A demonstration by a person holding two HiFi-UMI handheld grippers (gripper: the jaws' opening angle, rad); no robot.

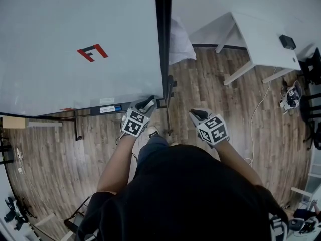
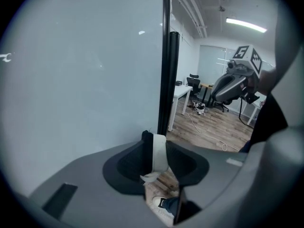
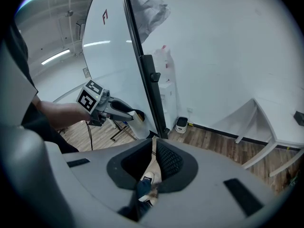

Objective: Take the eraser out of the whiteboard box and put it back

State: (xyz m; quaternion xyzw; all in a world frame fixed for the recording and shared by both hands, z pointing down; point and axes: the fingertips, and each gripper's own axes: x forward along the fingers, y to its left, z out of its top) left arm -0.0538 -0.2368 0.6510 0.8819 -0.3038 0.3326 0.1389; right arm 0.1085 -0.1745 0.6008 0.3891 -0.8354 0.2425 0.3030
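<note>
The white felt eraser with a black back [image 2: 158, 156] sits upright between the jaws of your left gripper [image 2: 155, 145], which are clamped on its two faces. From the head view, the eraser [image 1: 149, 104] is at the tip of that gripper [image 1: 145, 107], just beside the lower right corner of the large pale whiteboard [image 1: 75, 44] and the black upright frame post [image 1: 163, 34]. I cannot tell whether it touches the board's dark bottom rail [image 1: 108, 108]. The right gripper view shows it clear of the board face. Your right gripper [image 1: 199, 115] is to the right, apart from the eraser, above the brown wood-plank floor [image 1: 225, 109]. Its jaws are closed to a thin slit with nothing held.
</note>
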